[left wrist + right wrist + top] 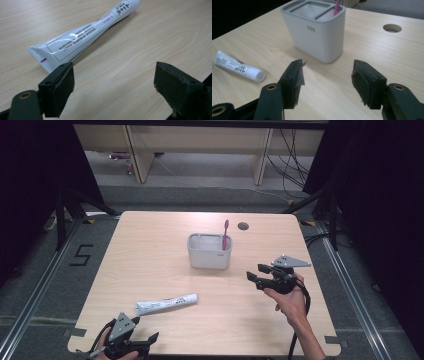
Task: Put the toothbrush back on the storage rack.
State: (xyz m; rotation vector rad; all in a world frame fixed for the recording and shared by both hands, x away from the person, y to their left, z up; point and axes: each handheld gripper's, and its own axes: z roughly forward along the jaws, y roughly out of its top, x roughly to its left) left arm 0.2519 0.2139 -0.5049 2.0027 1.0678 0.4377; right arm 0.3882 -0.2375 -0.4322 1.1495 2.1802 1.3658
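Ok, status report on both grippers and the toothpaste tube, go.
Left gripper open, empty, just short of toothpaste tube. Right gripper open, empty, facing holder with pink toothbrush. Tube flat on table, nothing blocking.

A round cable hole sits in the wooden table, near its far edge.

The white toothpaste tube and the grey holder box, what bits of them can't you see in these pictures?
- White toothpaste tube: its cap end is cut off by the top edge of the left gripper view, and its small print is too tiny to read.
- Pink toothbrush: its lower part is hidden by the wall of the grey plastic holder box in the high view; the right gripper view's top edge cuts off its top.
- Holder box: its bottom inside is hidden by its own walls.
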